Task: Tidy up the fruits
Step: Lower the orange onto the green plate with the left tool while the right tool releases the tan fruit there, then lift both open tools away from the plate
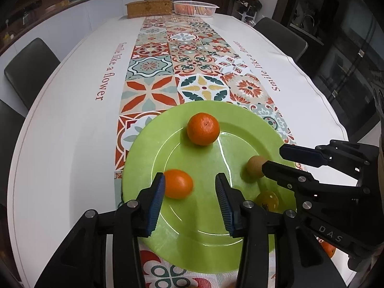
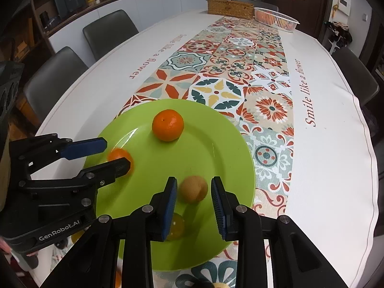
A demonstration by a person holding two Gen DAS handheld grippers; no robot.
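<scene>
A green plate [image 1: 192, 252] lies on the patterned runner and carries a large mandarin [image 1: 203, 129], a small orange fruit [image 1: 178, 183], a tan round fruit [image 1: 255, 166] and a yellow fruit [image 1: 267, 199]. My left gripper [image 1: 189, 180] is open over the plate. The small orange sits against its left pad, with a wide gap to the right pad. My right gripper [image 2: 194, 180] straddles the tan fruit [image 2: 194, 189]. A narrow gap shows on each side, so its pads do not press. The small orange [image 2: 120, 156] looks blurred in the right wrist view.
A pale plastic basket [image 1: 195, 8] holding fruit and a wicker box [image 1: 150, 7] stand at the table's far end. Another orange fruit [image 1: 328, 249] lies off the plate near the front edge. Dark chairs [image 2: 110, 33] line both sides of the table.
</scene>
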